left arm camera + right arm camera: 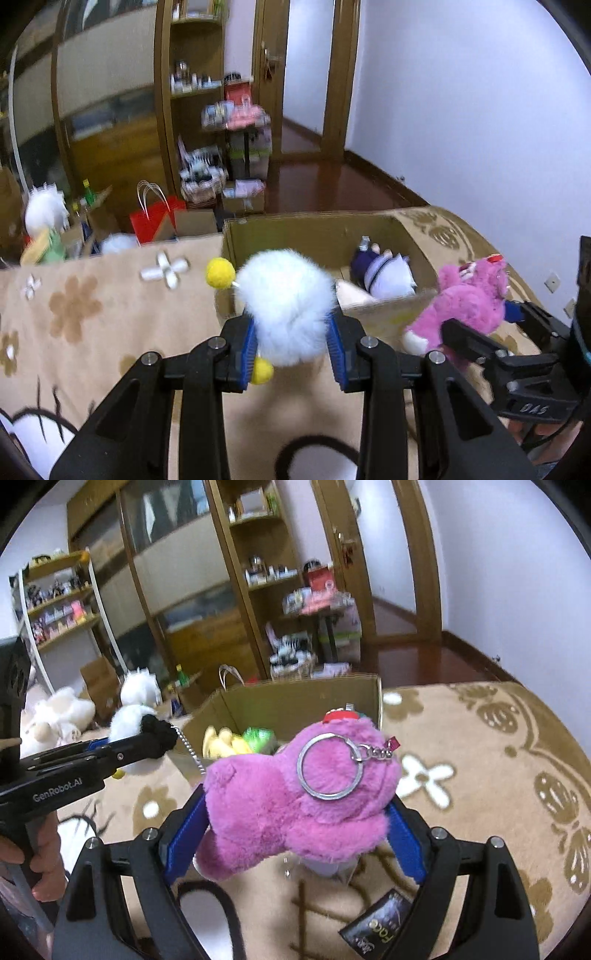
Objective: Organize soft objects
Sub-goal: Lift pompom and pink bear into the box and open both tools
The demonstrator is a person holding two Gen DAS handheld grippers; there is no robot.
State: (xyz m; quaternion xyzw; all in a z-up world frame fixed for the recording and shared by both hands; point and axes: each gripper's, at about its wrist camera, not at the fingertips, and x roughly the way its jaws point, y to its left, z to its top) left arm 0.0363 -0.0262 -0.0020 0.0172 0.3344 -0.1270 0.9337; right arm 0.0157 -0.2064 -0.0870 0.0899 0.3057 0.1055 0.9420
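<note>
Left wrist view: cardboard box point(321, 229) at frame centre. Right gripper point(295, 830) clamps pink plush point(295, 805); left gripper point(291, 343) clamps white pom-pom toy point(286, 306). Risk: 2 simultaneous drops could collide above the box, spilling toys.

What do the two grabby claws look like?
Both are black plastic with blue pads and silver bolts. The left gripper has white "GenRobot.AI" lettering on its side; the right gripper shows "DAS". A bare hand grips the left handle.

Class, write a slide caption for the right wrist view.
Right gripper holds a pink plush keychain near the cardboard box.
</note>
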